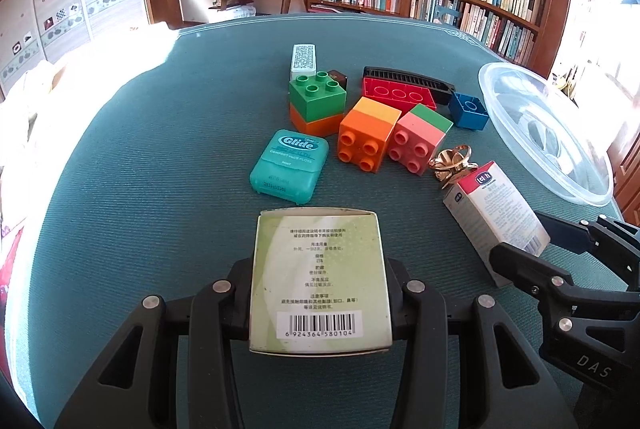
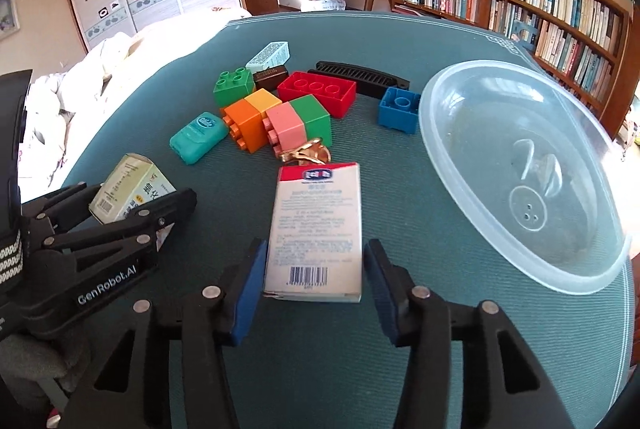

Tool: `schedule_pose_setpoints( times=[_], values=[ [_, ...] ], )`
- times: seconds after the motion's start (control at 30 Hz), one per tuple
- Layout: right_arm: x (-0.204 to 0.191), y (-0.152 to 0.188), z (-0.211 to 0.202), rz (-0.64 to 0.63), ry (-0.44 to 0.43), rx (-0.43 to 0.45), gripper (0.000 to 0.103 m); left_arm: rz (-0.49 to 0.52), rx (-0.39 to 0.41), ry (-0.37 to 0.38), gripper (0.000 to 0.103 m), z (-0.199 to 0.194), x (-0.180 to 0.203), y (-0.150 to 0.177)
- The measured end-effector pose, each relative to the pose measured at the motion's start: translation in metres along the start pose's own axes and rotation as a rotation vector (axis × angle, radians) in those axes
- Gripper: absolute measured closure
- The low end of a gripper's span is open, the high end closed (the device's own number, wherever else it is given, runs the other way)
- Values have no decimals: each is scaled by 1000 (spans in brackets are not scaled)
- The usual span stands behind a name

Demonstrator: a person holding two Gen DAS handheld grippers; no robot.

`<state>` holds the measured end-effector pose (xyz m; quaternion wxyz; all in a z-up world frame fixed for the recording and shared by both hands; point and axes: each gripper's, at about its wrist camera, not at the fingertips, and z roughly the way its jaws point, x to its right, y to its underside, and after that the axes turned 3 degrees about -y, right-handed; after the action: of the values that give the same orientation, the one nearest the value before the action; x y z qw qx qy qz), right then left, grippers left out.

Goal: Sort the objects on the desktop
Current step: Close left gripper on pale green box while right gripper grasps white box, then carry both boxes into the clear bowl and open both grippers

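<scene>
Left wrist view: the left gripper point(image 1: 320, 293) is seen clamped on a pale green cardboard box w/ barcode point(image 1: 320, 277), pads pressed to both sides. Beyond it, on the teal ribbed tablecloth point(image 1: 160, 169), lie a teal plastic floss case point(image 1: 290, 162), stacked toy bricks in green/orange point(image 1: 318, 101) and a clear plastic bowl point(image 1: 548, 129) at far right. The right gripper point(image 1: 532, 249) is seen straddling a white carton w/ red top band point(image 1: 494, 217).

Right wrist view: the white carton point(image 2: 316, 229) lies flat betw. the blue pads point(image 2: 250, 293); the left pad is touching or nearly so, a gap is visible on the right, so it is not yet gripped. The bowl point(image 2: 520, 169) sits just to the right, empty.

For a good grip, the jaws should prob. be centred on the carton's width first, then closed squarely on the long sides, since an off-centre squeeze could skew or crush thin card. A gold metal clip point(image 2: 306, 153) touches the carton's far end and may be dragged on lifting.
</scene>
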<state>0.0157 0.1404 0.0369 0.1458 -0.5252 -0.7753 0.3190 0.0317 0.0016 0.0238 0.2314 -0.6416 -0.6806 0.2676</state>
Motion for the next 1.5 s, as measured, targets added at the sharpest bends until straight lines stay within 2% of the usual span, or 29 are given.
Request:
schedule_pose_setpoints(
  times=[0.1, 0.2, 0.33, 0.37, 0.5, 0.63, 0.77, 0.9, 1.07, 1.13, 1.33, 1.5],
  values=[
    [3, 0, 1, -17, 45, 1, 49, -1, -4, 0, 56, 0, 2, 0],
    [3, -3, 12, -11, 36, -24, 49, 5, -3, 1, 56, -2, 5, 1],
    [2, -8, 19, -22, 16, -8, 47, 5, -1, -1, 56, -5, 5, -1],
    [3, -8, 20, -18, 7, -5, 50, 5, 1, -2, 56, -5, 6, -2],
    [10, -6, 11, 39, -79, 15, 51, 9, 10, 1, 56, -9, 9, -6],
    [25, -7, -11, 114, -150, 72, 52, 25, 24, 18, 56, -12, 19, -13],
    [41, -17, -38, 152, -159, 161, 52, 49, 32, 42, 56, -14, 33, -18],
    [62, -26, -56, 196, -98, 251, 53, 65, 34, 59, 56, -15, 43, -22],
    [105, -35, -57, 276, 112, 322, 52, 86, 33, 69, 56, -14, 55, -25],
    [127, -36, -50, 318, 169, 315, 52, 93, 31, 74, 56, -14, 59, -23],
    [174, -35, -21, 389, 222, 201, 52, 113, 27, 87, 56, -14, 68, -21],
    [173, -29, -24, 311, 333, 155, 52, 130, 34, 105, 56, -14, 77, -28]
  ],
)
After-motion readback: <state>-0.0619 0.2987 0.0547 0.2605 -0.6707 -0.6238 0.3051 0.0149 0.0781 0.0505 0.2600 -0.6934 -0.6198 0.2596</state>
